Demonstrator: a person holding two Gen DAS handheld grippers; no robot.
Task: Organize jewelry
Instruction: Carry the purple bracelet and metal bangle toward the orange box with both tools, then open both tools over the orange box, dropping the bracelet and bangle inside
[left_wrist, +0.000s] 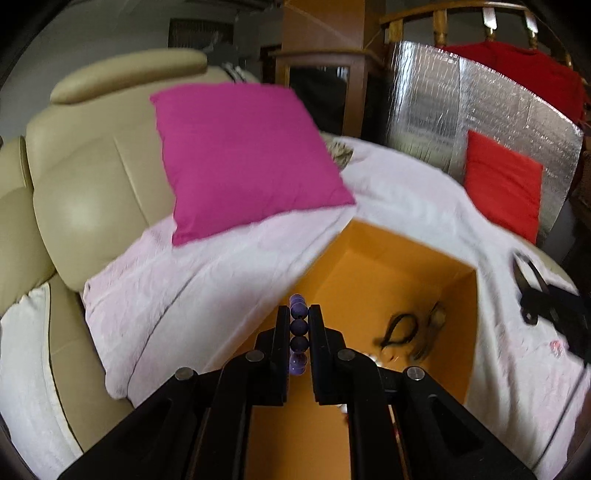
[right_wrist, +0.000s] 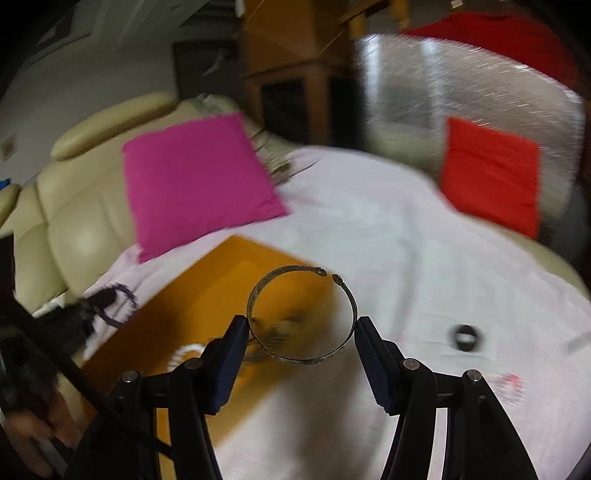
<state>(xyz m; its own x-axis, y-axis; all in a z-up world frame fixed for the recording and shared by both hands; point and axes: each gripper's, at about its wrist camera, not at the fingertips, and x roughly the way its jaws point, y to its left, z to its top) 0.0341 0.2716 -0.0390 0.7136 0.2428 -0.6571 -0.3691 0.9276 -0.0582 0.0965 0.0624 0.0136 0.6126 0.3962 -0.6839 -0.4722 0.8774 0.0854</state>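
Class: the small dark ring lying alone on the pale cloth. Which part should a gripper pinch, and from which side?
Pinch the dark ring across its outer rim, coming straight down from above. It seems to lie flat on the cloth with clear space around, though blur hides detail.

No readable text, label, brand, number or sign shows in either wrist view
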